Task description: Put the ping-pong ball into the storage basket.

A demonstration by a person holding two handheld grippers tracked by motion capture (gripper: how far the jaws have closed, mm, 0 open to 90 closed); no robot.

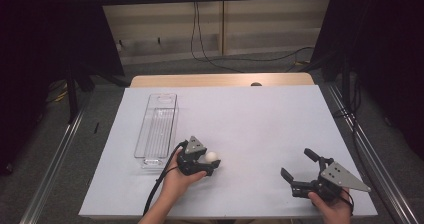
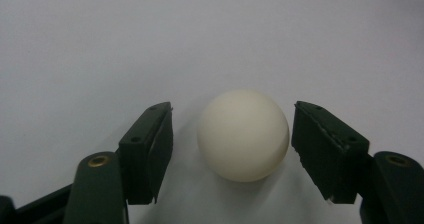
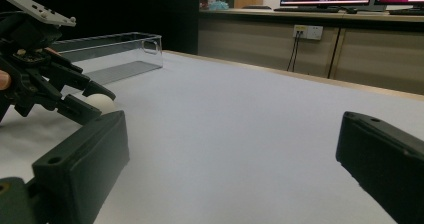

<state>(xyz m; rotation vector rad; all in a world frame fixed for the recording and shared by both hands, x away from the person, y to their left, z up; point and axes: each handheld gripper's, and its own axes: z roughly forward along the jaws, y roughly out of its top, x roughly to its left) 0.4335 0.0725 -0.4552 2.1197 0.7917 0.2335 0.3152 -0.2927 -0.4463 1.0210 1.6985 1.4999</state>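
A cream-white ball (image 1: pixel 213 156) lies on the white table sheet (image 1: pixel 260 119), left of centre near the front. My left gripper (image 1: pixel 212 162) rests low on the sheet with one jaw on each side of the ball. In the left gripper view the ball (image 2: pixel 243 134) sits between the pads (image 2: pixel 322 144) with a thin gap on each side, so the left gripper (image 2: pixel 233 112) is open. My right gripper (image 1: pixel 296 163) stands open at the front right with nothing between its jaws. In the right gripper view, that gripper (image 3: pixel 232 124) faces the ball (image 3: pixel 101 102) from across the sheet.
A clear plastic bin (image 1: pixel 150 126), long and narrow, stands on the left part of the sheet just behind my left hand, and it holds nothing; its wall (image 3: pixel 115 54) rises at the far left. Bare wooden table edge (image 1: pixel 220 79) runs along the back. Metal rails flank the table.
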